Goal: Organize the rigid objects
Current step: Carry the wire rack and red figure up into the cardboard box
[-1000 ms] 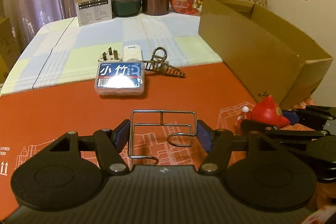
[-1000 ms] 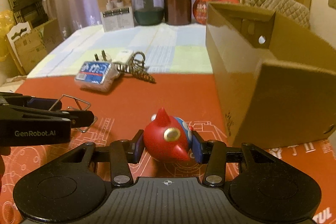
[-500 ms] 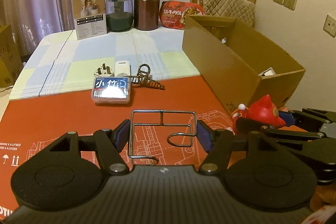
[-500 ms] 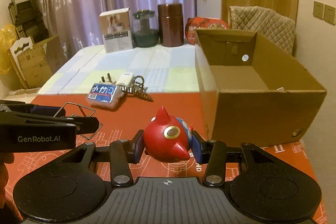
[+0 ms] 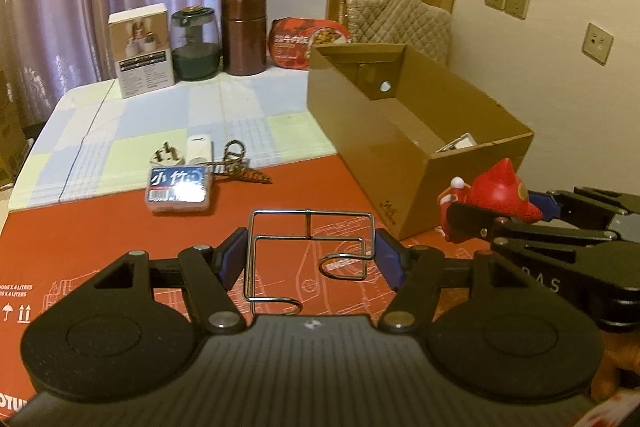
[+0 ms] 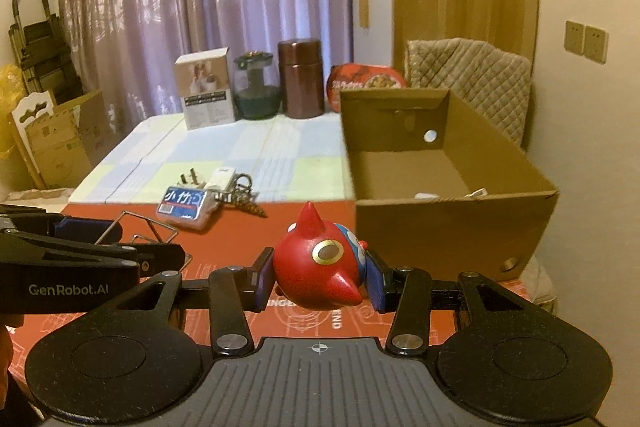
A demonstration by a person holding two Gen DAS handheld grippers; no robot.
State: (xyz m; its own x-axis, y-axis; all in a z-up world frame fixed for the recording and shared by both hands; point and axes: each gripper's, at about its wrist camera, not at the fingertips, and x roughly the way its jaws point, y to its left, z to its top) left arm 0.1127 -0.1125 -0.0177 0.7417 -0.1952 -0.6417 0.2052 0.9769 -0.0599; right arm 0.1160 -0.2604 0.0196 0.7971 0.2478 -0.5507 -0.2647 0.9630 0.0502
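Observation:
My left gripper (image 5: 310,261) is shut on a bent metal wire rack (image 5: 308,247) and holds it above the red mat (image 5: 100,235). My right gripper (image 6: 318,277) is shut on a red toy figure (image 6: 320,267), raised near the front corner of the open cardboard box (image 6: 452,227). The toy (image 5: 492,197) and the box (image 5: 384,143) also show at the right of the left wrist view. The box holds a few small white items. The left gripper (image 6: 80,259) with the rack shows at the left of the right wrist view.
On the table lie a blue-labelled plastic case (image 5: 178,189), a white plug adapter (image 5: 168,157), a white charger (image 5: 199,147) and a brown clip with a ring (image 5: 240,171). At the far edge stand a white carton (image 5: 142,49), a green jar (image 5: 196,45), a brown canister (image 5: 245,33) and a red food pack (image 5: 306,43).
Both grippers have risen and pulled back with their objects; the inside of the box has come into view. The grips are unchanged.

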